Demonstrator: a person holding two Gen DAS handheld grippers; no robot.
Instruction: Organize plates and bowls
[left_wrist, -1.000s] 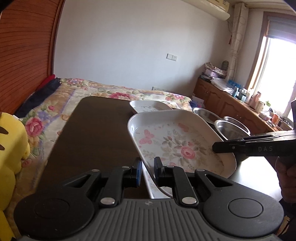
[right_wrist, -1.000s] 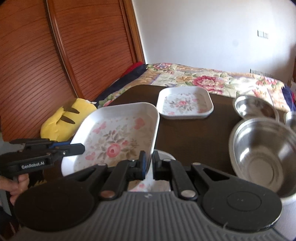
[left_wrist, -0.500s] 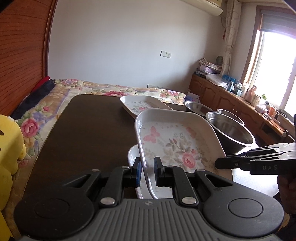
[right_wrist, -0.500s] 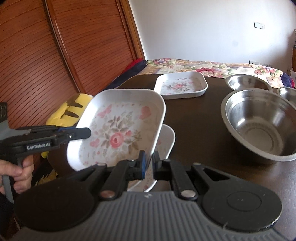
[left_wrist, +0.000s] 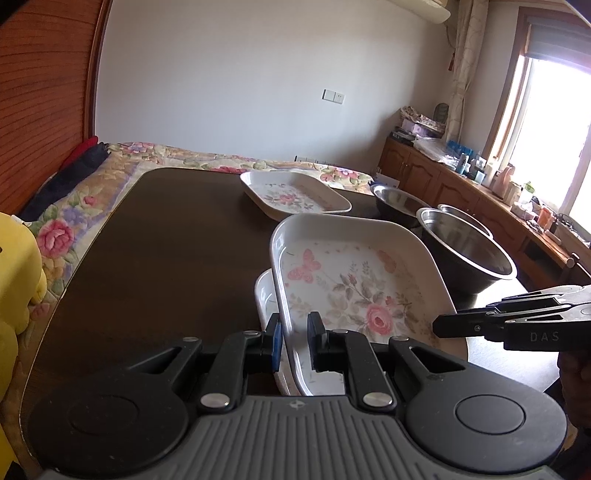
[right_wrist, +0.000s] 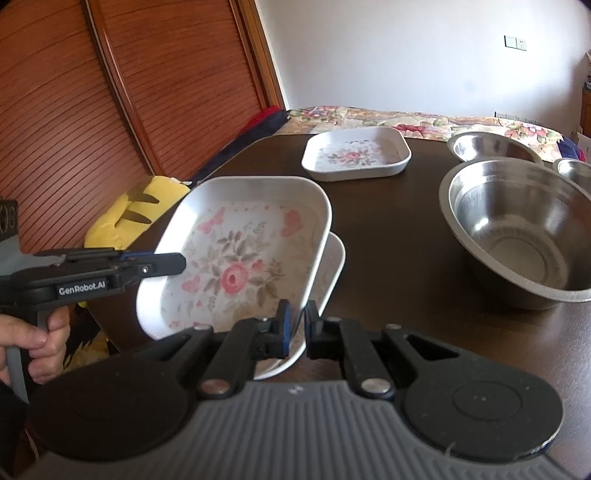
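Observation:
A white rectangular floral plate hangs level just above the dark table, held from both sides. My left gripper is shut on its near rim, and my right gripper is shut on the opposite rim. Directly beneath it lies a second floral plate, mostly covered, with only its edge showing. A third floral plate rests farther back on the table. Three steel bowls sit to the right, the largest one nearest.
The dark wooden table has a flowered bed behind it. A yellow plush toy lies off the table's left edge by wooden slatted doors. A cabinet with bottles runs under the window.
The held plate has come down and levelled out over the lower plate on the table. Both grippers kept their grip and sank with it.

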